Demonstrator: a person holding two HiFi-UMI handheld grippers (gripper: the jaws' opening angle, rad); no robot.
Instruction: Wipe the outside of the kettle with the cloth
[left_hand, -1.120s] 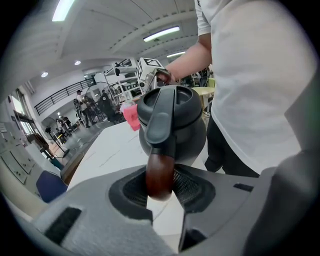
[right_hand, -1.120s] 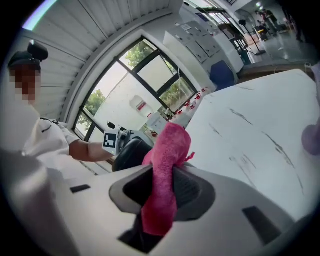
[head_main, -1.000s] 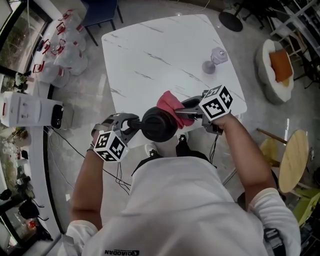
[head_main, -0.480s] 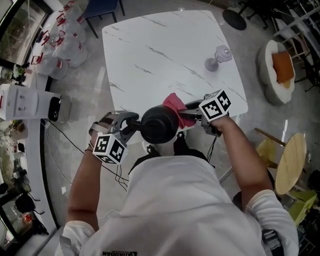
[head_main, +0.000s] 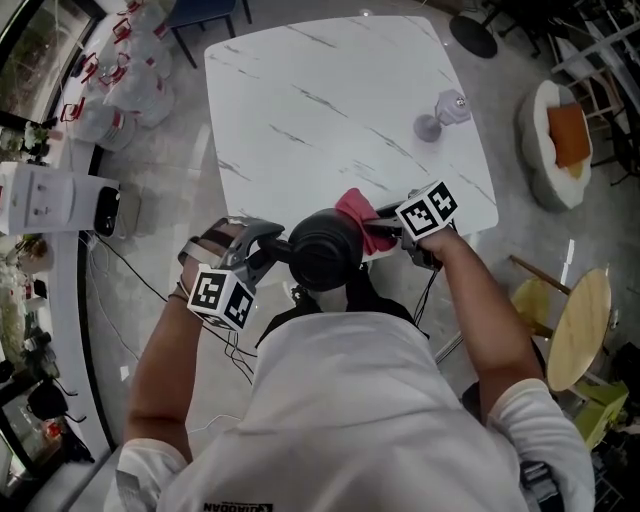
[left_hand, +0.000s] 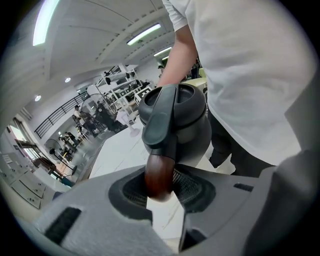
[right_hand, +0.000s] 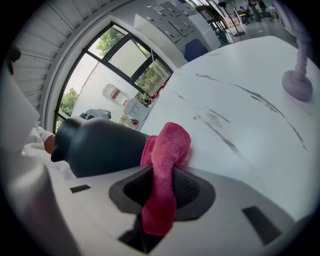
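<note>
**Kettle wipe: both grips look fine, the rest is pressure and coverage**

The left gripper (left_hand: 160, 184) is clamped on the brown wooden handle (left_hand: 159, 172) of the dark kettle (head_main: 322, 250). It holds the kettle at the near edge of the white table (head_main: 300, 100), right in front of the person's body. It looks to be carried in the air rather than standing on anything, though no view shows its base.

The right gripper (right_hand: 161, 192) is pinched on the pink cloth (right_hand: 167, 147). A bunched fold sticks out past the jaws, and from the right gripper view that fold is touching the kettle's side, or very nearly.

How to do this step well, judging from the pictures:

- Lead with the soft bunch of cloth — the hard jaw tips shouldn't touch the kettle, or they'll scrape it and shove it around.
- Press lightly. The kettle hangs from a single clamp on a rounded handle, so a hard sideways push could twist it in the left jaws.
- Stroke along the curve of the body, then roll the left wrist to bring up a fresh side, rather than reaching the right gripper round the back.
- Only a small wad of cloth is exposed, so strokes should be short and overlapping, or patches will get missed.
- Watch the lid while tilting. It looks seated, but how firmly can't be told.

Most of the outside probably hasn't been wiped yet.
</note>
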